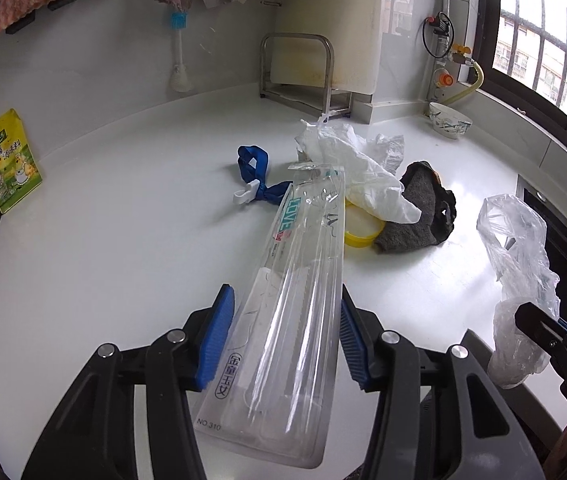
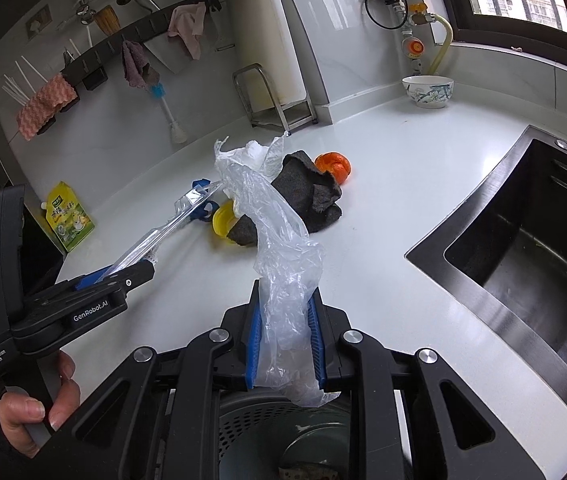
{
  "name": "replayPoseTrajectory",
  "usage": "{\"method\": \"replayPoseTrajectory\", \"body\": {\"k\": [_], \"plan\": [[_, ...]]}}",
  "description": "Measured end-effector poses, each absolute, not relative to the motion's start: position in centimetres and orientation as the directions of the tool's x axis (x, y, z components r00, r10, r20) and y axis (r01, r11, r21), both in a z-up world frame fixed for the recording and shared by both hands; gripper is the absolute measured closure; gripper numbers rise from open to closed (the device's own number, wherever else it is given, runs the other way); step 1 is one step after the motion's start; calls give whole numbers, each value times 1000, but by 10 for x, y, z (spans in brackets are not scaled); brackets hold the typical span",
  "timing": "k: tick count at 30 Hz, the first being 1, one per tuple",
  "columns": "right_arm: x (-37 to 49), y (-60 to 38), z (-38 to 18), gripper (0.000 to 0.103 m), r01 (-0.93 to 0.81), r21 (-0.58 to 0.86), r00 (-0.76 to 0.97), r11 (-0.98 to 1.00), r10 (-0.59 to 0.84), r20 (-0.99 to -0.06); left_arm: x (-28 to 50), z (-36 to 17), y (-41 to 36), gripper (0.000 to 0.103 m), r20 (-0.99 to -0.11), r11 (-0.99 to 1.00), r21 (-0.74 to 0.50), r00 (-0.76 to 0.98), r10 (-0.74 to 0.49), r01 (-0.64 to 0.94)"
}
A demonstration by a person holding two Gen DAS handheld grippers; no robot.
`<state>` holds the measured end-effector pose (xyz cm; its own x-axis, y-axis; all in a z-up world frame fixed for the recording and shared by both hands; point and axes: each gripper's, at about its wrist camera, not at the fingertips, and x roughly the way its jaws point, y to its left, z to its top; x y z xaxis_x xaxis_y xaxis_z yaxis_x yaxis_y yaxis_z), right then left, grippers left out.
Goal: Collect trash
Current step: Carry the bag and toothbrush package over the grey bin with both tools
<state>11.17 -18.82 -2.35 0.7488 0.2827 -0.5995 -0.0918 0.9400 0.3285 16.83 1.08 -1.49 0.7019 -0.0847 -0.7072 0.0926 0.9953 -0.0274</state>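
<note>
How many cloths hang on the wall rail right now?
3: an orange-pink cloth at the left end, a mauve one mid-rail, a pink one to the right. More may hang beyond view.

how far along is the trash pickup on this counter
Nothing looks binned yet. In hand: the left gripper holds a clear plastic package off the counter, and the right gripper is shut on a thin plastic bag. Left on the counter: crumpled white plastic, a yellow lid, a dark cloth and a blue strap.
</note>
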Motion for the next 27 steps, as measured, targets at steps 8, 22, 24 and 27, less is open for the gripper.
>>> {"method": "replayPoseTrajectory", "body": {"k": [8,22,24,27], "plan": [[82,-183,-20,83,-84,323,755,943,272,-596,139,-6,15,86,-695,994,-40,712,-104,106],[33,-177,-10,83,-90,310,772,947,263,-579,89,6,22,88,-660,990,-70,738,-140,125],[26,-176,-8,83,-93,306,774,947,262,-577,80,9,22,88,-656,989,-68,741,-145,132],[15,-175,-7,83,-95,304,775,948,262,-576,63,11,20,88,-652,987,-66,743,-152,144]]}}
